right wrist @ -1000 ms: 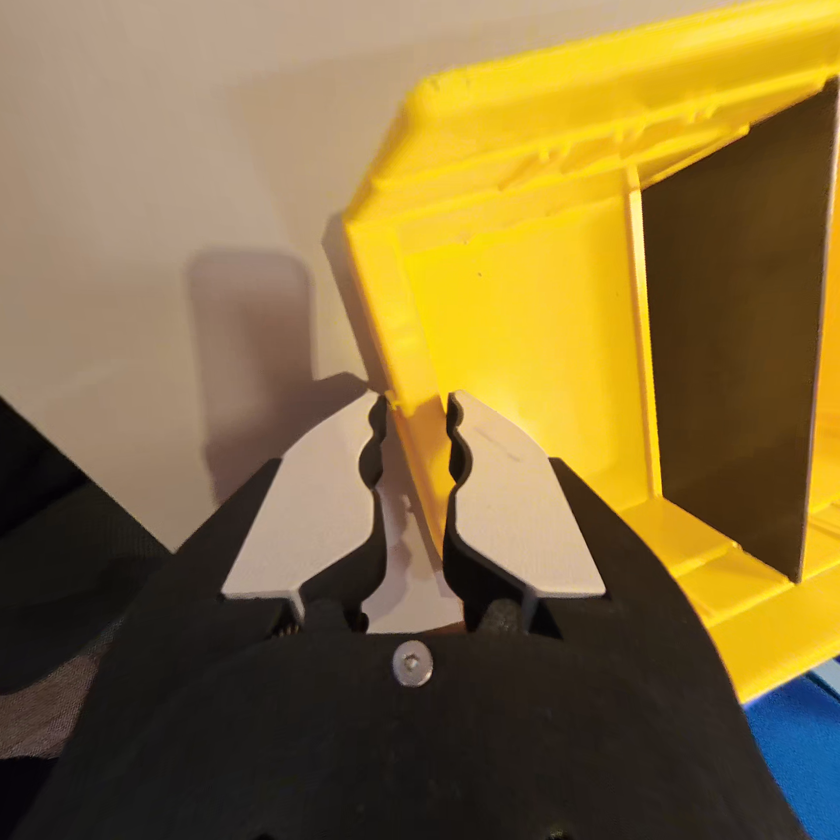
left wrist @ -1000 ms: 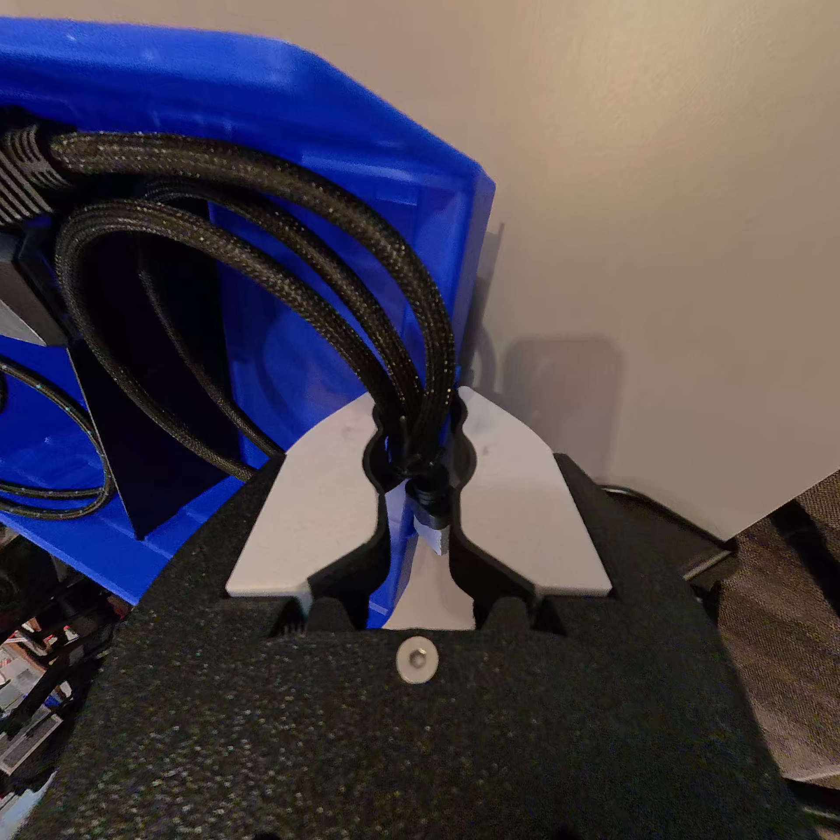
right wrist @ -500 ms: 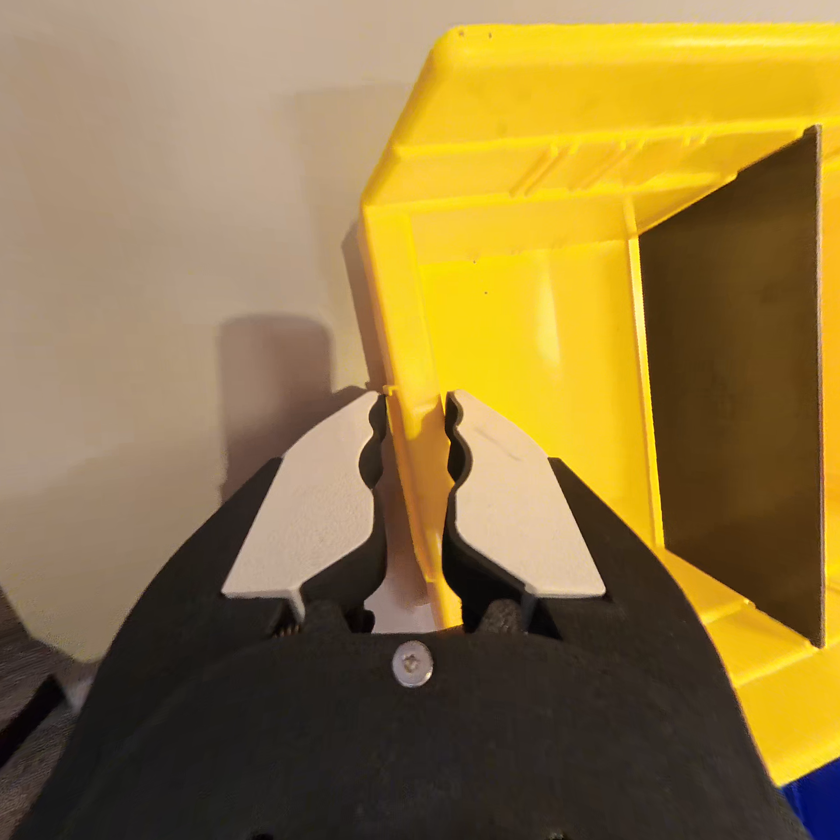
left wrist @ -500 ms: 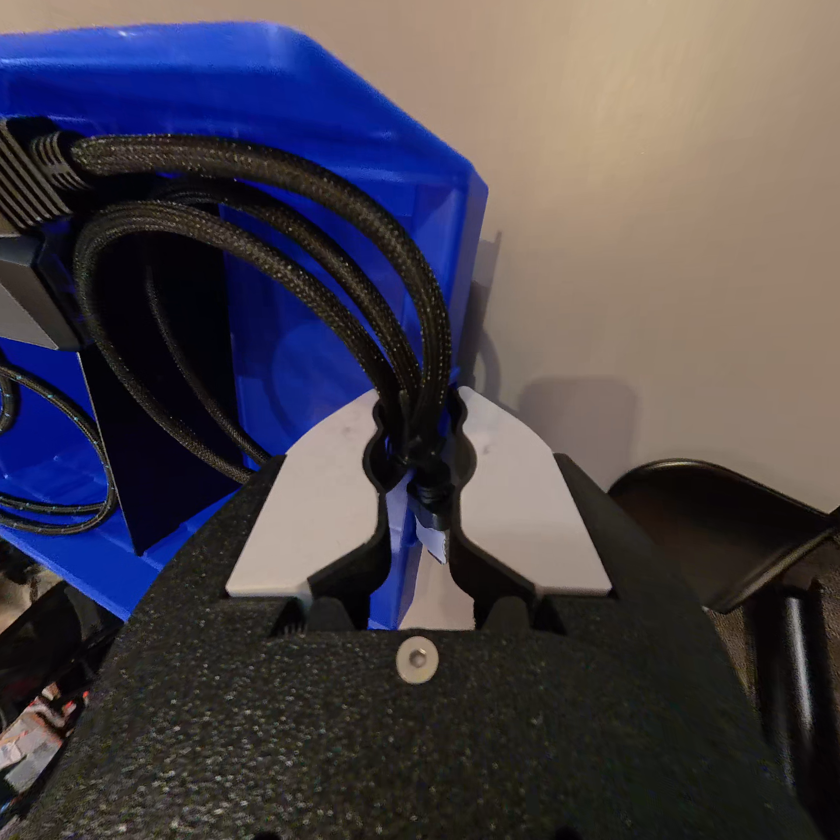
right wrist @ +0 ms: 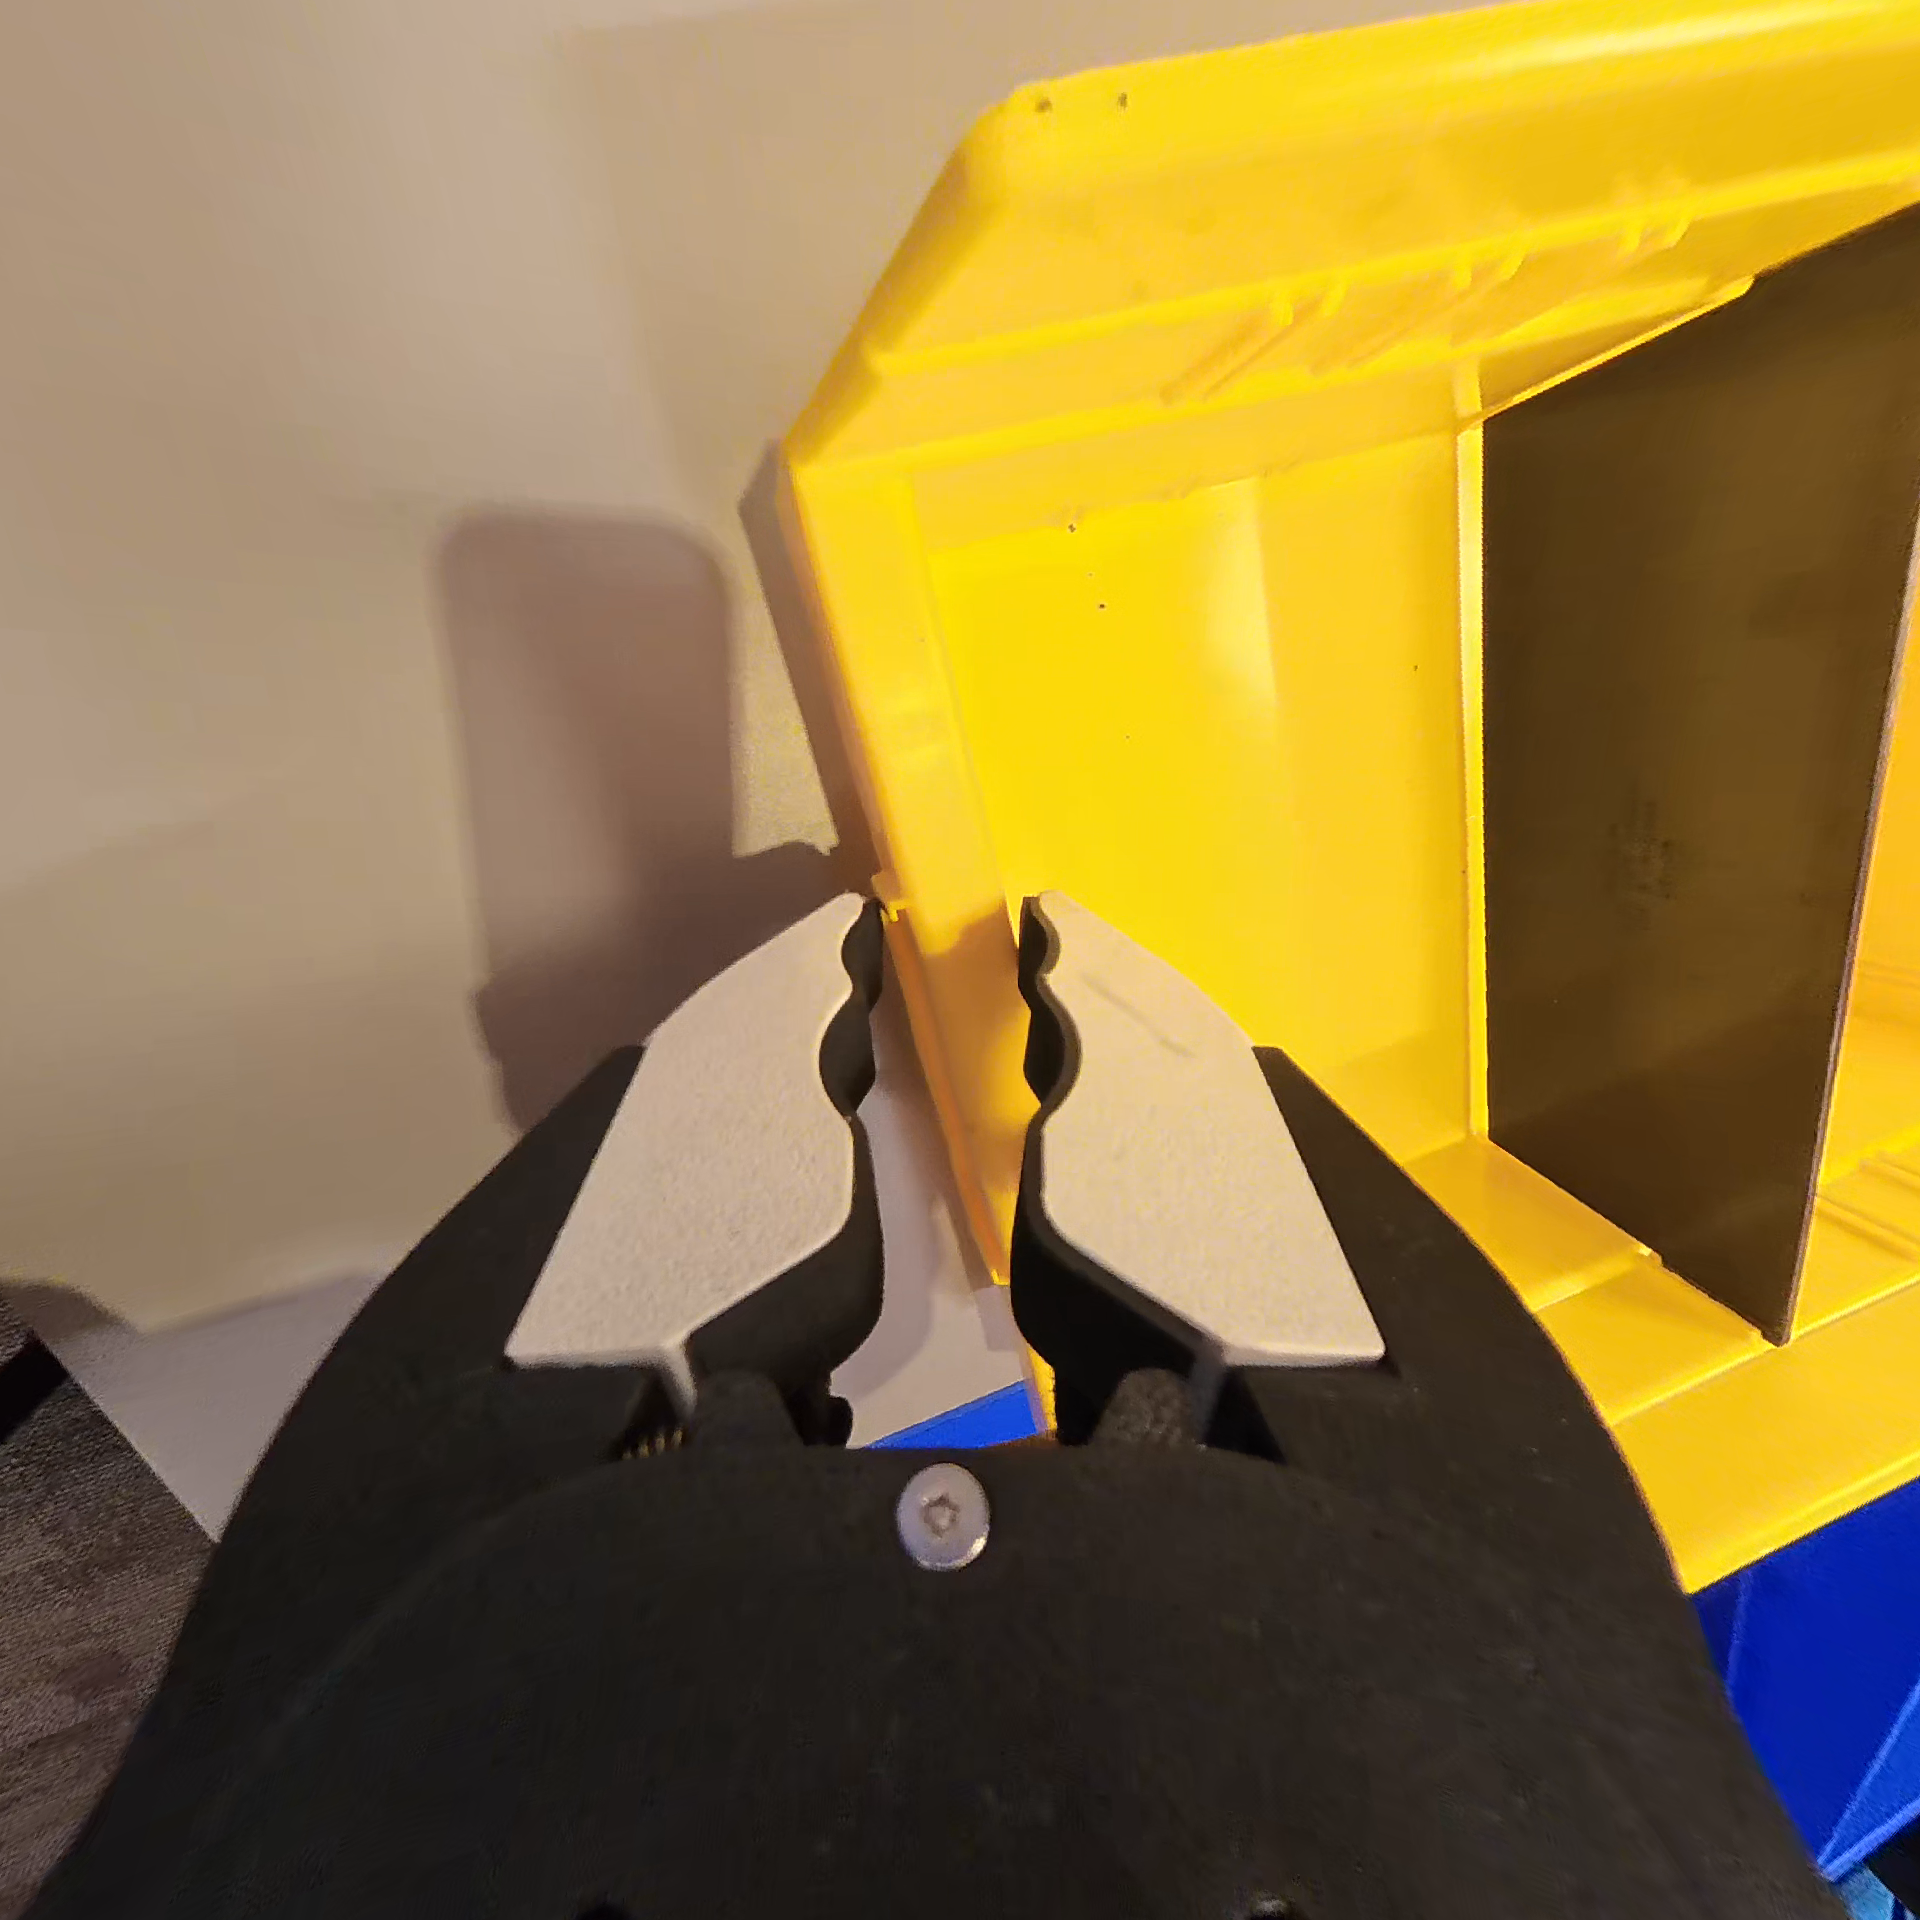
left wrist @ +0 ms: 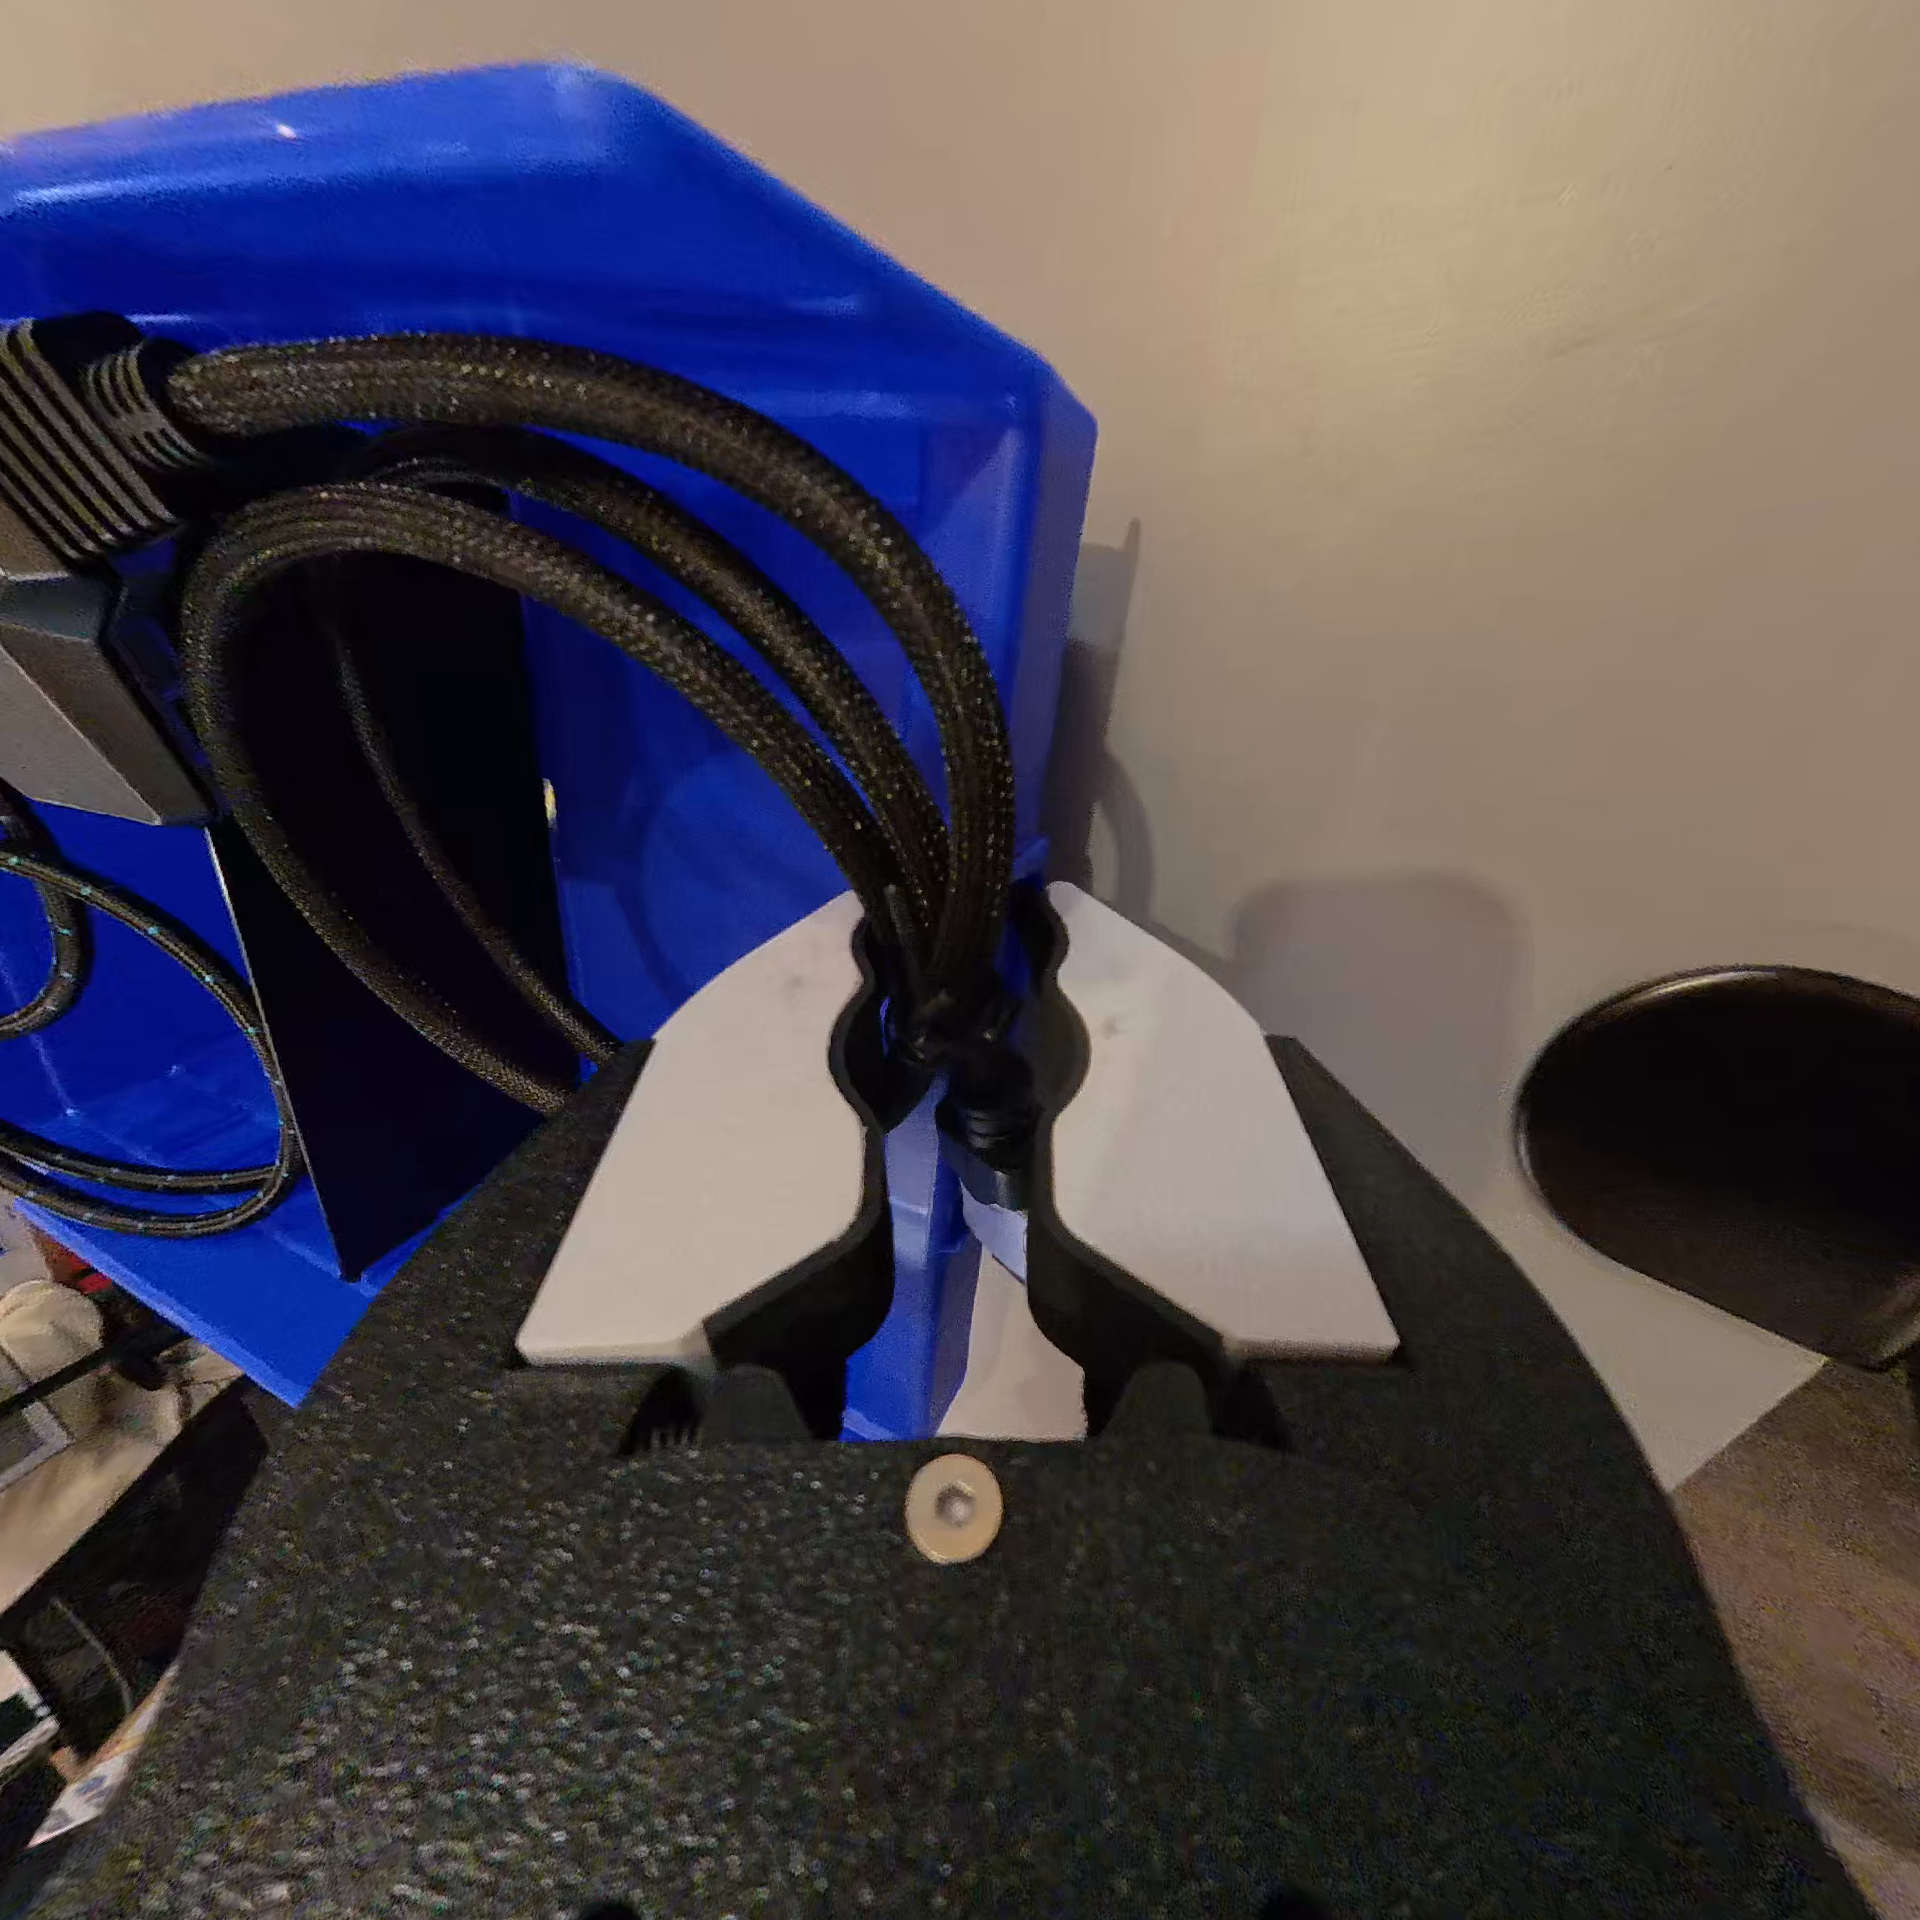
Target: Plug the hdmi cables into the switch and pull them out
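My left gripper (left wrist: pixel 956 914) is shut on a bundle of black braided HDMI cables (left wrist: pixel 727 468) together with the right wall of a blue bin (left wrist: pixel 520 208). The cables loop up and left to a ribbed black plug (left wrist: pixel 83 436) beside a grey switch box (left wrist: pixel 73 717) at the frame's left edge. The bin is tipped toward the camera. My right gripper (right wrist: pixel 951 914) is shut on the left wall of a yellow bin (right wrist: pixel 1195 727), which is also tipped and shows no cables inside.
A dark divider (left wrist: pixel 395 935) stands in the blue bin, and a thin flecked cable (left wrist: pixel 62 935) coils beside it. The yellow bin has a dark divider (right wrist: pixel 1662 831) and sits over a blue bin (right wrist: pixel 1818 1662). A black round seat (left wrist: pixel 1745 1143) is at right. A beige wall lies behind. Left tips to right tips: about 80 centimeters.
Both grips are unchanged. The left view has shifted, bringing the black round seat into view at the right. The yellow bin has tilted and shifted in the right view.
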The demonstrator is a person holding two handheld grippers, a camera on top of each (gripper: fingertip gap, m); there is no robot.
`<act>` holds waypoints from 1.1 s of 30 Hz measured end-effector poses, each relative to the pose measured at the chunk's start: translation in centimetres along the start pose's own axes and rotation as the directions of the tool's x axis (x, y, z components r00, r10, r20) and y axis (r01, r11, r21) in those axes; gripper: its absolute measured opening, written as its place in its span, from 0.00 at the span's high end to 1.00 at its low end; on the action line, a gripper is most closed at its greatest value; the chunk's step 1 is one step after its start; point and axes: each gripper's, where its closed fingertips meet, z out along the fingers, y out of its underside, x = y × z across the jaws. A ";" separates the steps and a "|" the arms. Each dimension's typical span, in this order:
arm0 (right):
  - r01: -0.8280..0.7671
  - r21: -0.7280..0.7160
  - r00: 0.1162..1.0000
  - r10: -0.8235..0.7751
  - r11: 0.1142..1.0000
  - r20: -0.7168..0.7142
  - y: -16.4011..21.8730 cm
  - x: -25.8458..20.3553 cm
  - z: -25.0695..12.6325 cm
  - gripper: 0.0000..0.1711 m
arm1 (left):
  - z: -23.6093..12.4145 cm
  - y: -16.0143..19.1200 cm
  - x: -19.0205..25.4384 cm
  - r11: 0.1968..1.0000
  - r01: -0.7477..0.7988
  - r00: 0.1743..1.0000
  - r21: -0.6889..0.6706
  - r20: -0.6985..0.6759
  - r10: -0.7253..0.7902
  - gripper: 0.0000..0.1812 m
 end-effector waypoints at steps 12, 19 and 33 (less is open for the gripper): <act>-0.006 -0.016 1.000 0.005 1.000 -0.026 0.1 0.0 -0.1 0.85 | 0.2 1.8 -1.2 0.992 -0.125 0.991 -0.026 0.042 0.126 0.85; -0.020 0.040 0.998 0.022 0.999 -0.051 -0.8 -0.1 -1.2 0.87 | -1.4 1.2 -1.6 0.998 -0.043 0.994 0.052 0.099 0.038 0.84; 0.008 0.503 0.994 -0.060 0.865 0.087 -18.4 -7.5 -1.9 0.85 | -9.5 -2.7 -10.8 0.837 0.376 0.838 0.398 0.239 -0.490 0.71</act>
